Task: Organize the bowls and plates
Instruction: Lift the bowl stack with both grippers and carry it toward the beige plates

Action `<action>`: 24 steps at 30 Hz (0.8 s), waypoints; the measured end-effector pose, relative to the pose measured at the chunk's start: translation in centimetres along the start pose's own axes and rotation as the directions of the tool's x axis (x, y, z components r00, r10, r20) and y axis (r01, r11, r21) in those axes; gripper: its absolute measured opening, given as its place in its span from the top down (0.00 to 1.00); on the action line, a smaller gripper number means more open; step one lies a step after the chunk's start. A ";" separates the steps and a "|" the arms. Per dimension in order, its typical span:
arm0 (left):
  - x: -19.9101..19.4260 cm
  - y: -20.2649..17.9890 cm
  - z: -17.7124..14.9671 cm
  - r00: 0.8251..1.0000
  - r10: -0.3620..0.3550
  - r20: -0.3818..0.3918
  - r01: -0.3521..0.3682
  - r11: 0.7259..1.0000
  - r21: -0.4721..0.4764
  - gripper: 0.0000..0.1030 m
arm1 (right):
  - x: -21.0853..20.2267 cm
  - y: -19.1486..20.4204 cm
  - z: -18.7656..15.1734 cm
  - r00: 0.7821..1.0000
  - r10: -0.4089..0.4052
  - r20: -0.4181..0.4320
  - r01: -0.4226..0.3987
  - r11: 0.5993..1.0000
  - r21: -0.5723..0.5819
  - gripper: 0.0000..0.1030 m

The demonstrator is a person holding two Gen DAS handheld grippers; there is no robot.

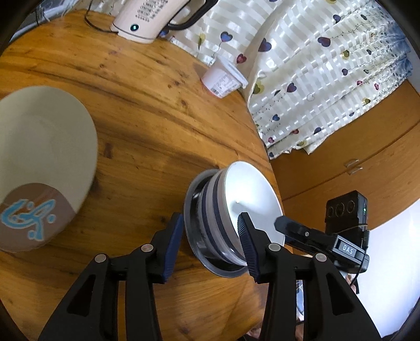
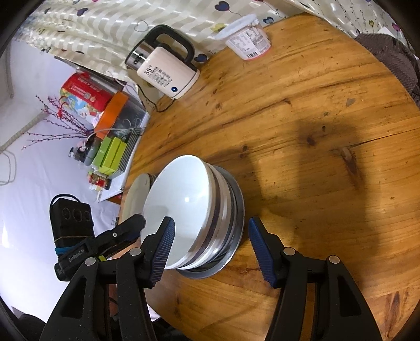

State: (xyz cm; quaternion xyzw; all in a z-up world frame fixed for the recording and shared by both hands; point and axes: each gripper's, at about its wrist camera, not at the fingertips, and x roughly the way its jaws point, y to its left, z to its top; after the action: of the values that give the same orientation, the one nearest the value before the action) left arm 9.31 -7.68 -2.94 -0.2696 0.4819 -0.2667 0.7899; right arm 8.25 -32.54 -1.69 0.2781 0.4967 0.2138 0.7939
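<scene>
Between your left gripper's (image 1: 210,244) wide jaws stands the bowl stack (image 1: 225,223), its base hidden behind the pads. Your right gripper (image 2: 210,249) gapes around it too. Left, a blurred plate (image 1: 44,147).

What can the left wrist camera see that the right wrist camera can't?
Only the left wrist view shows the plate with the brown patch and blue squiggle and a wooden cabinet.

Only the right wrist view shows a red tin, green boxes and a second white plate behind the stack.

Both show the stack of bowls, kettle, white tub, heart curtain and wooden table.
</scene>
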 end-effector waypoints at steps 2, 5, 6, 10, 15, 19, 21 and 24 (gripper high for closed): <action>0.3 0.0 -0.1 1.000 -0.001 -0.010 0.001 1.000 0.000 0.56 | 0.5 -0.2 0.1 1.000 0.007 -0.013 -0.007 1.000 0.013 0.47; 0.7 0.0 0.0 1.000 -0.003 -0.022 0.003 1.000 -0.008 0.55 | 0.9 -0.6 0.2 1.000 0.010 -0.030 -0.010 1.000 0.026 0.54; 0.7 0.0 0.0 1.000 -0.001 -0.023 0.001 1.000 -0.009 0.55 | 1.0 -0.7 0.2 0.999 0.009 -0.032 -0.008 1.000 0.029 0.55; 0.7 0.0 0.2 1.000 -0.001 -0.024 0.000 1.000 -0.013 0.55 | 1.1 -1.0 0.3 0.999 0.022 -0.037 -0.020 0.999 0.046 0.57; 1.2 0.6 0.4 0.999 -0.023 -0.042 0.021 0.999 -0.047 0.55 | 1.2 -1.2 0.3 0.999 0.029 -0.037 -0.027 0.998 0.064 0.60; 1.1 0.4 0.3 0.999 -0.012 -0.041 0.010 0.999 -0.036 0.55 | 1.1 -1.1 0.3 0.999 0.021 -0.036 -0.019 0.998 0.057 0.61; 1.1 0.3 0.2 0.999 -0.009 -0.042 0.007 1.000 -0.031 0.55 | 1.2 -1.0 0.3 0.999 0.015 -0.035 -0.013 0.998 0.056 0.62; 1.0 0.2 0.3 0.999 0.001 -0.043 -0.002 1.000 -0.024 0.55 | 1.2 -0.8 0.3 0.999 0.004 -0.036 -0.002 0.999 0.052 0.63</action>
State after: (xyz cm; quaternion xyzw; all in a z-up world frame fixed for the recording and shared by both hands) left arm 9.99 -8.21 -3.62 -0.2730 0.5022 -0.2658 0.7763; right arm 9.05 -32.51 -2.93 0.2953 0.5158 0.2068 0.7772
